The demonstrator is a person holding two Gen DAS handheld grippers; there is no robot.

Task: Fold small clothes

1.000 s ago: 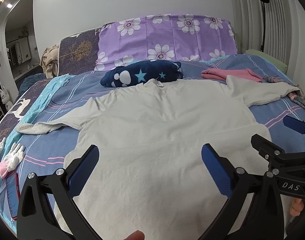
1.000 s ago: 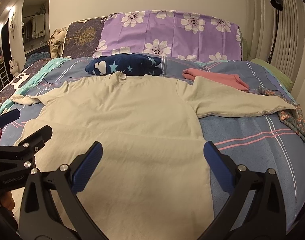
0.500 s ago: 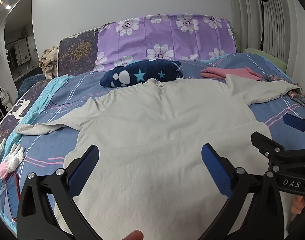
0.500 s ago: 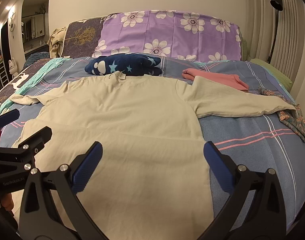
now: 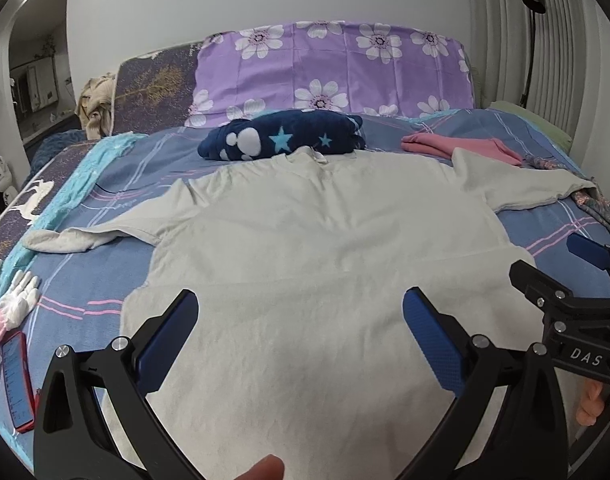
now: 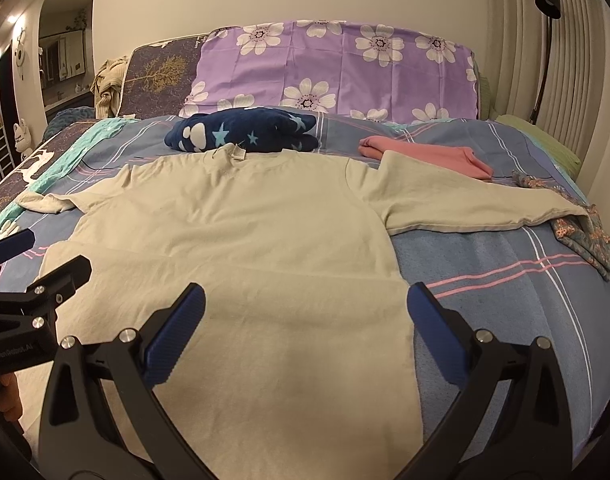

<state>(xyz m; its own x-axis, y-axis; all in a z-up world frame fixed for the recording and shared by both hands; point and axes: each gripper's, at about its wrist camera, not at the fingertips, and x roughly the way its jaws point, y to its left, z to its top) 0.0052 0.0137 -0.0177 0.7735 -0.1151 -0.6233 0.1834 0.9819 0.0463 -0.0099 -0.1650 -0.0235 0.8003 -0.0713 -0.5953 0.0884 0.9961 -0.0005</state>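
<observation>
Red phone [image 5: 19,384] (left view only), flat shirt [image 6: 241,248], tools apart

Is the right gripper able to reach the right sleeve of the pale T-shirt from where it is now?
Probably yes. The right gripper is open above the T-shirt, and the right sleeve lies flat ahead to its right with only bare bedsheet between them.

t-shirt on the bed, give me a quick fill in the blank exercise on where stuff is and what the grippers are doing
1. The beige t-shirt lies spread ____ on the bed.
2. The folded garment by its right sleeve is ____ in colour.
3. The left gripper and right gripper both have their jaws ____.
4. The navy bundle beyond the collar shows stars and ____ prints.

Missing words: flat; pink; open; paw
</observation>
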